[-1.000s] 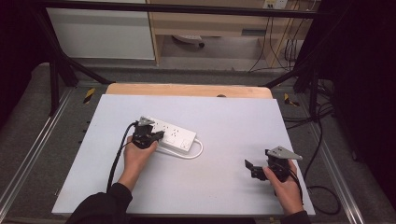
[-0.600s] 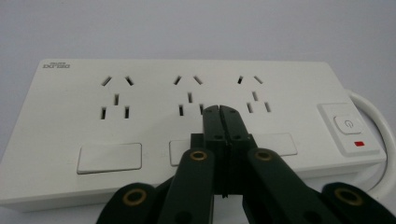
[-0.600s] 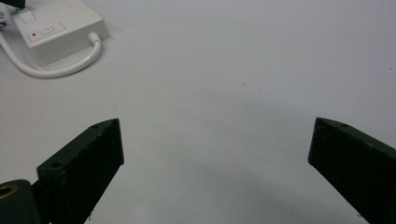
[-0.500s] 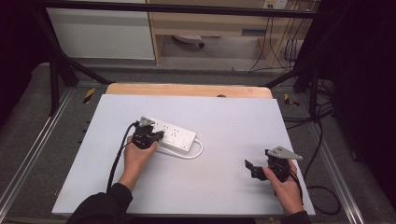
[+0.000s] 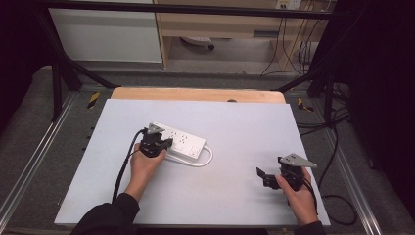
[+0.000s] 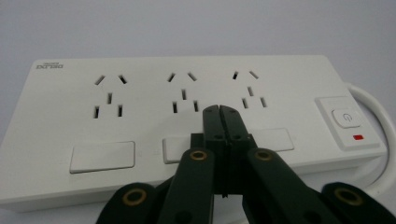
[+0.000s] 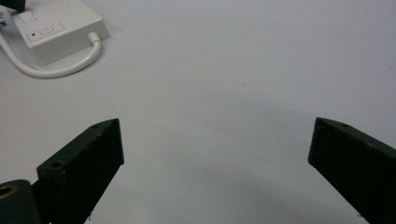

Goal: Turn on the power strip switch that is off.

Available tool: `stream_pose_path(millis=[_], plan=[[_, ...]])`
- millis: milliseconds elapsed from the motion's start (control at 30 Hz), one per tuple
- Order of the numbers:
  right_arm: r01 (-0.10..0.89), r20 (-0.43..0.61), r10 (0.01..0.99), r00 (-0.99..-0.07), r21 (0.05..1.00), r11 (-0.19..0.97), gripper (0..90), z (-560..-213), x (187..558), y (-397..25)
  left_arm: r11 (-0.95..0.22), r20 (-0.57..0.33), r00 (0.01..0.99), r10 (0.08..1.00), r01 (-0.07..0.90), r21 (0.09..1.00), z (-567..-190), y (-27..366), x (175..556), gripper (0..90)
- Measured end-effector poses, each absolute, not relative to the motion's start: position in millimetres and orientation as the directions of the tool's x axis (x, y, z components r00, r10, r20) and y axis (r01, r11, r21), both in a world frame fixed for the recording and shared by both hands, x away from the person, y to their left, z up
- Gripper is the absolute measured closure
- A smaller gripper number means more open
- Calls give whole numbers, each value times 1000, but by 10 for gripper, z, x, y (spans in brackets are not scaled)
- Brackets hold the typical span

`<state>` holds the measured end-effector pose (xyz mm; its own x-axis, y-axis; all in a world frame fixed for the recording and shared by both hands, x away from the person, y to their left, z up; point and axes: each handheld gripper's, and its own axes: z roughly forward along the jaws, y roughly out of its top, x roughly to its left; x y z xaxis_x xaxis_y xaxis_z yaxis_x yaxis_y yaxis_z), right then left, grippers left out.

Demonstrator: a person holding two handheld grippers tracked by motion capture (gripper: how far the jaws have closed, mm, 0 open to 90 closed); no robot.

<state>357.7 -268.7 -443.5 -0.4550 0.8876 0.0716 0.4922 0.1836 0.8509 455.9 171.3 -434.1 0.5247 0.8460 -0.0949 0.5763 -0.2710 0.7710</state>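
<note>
Item: white power strip point(image 5: 178, 141), three outlet groups, rocker switch point(image 6: 346, 118) with red indicator at one end, short white cord point(image 5: 205, 160) looping from that end; lies flat on the desk point(image 5: 235, 127), left of centre. Handling, as judged: rigid moulded plastic, light to moderate in weight, smooth and likely to skate if pushed, best taken across its narrow width, not by the cord. Left gripper point(image 6: 219, 112) jaws pressed together over the strip's near edge; right gripper point(image 5: 262, 175) jaws spread, empty, well apart.
</note>
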Motion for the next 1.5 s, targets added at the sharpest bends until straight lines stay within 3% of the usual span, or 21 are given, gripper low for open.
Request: stream_pose_path(millis=[1200,1467,1500], plan=[[490,72,889,-453,853,180,36,-4435,3581,-2692,-231,-128,530,838,558,797,-4262,1773,4577,894],[488,69,888,-455,853,184,36,-4438,3586,-2692,-229,-112,530,841,535,813,-4231,1798,4572,682],[489,70,888,-455,853,183,35,-4437,3587,-2693,-224,-114,524,844,537,813,-4228,1802,4574,580]])
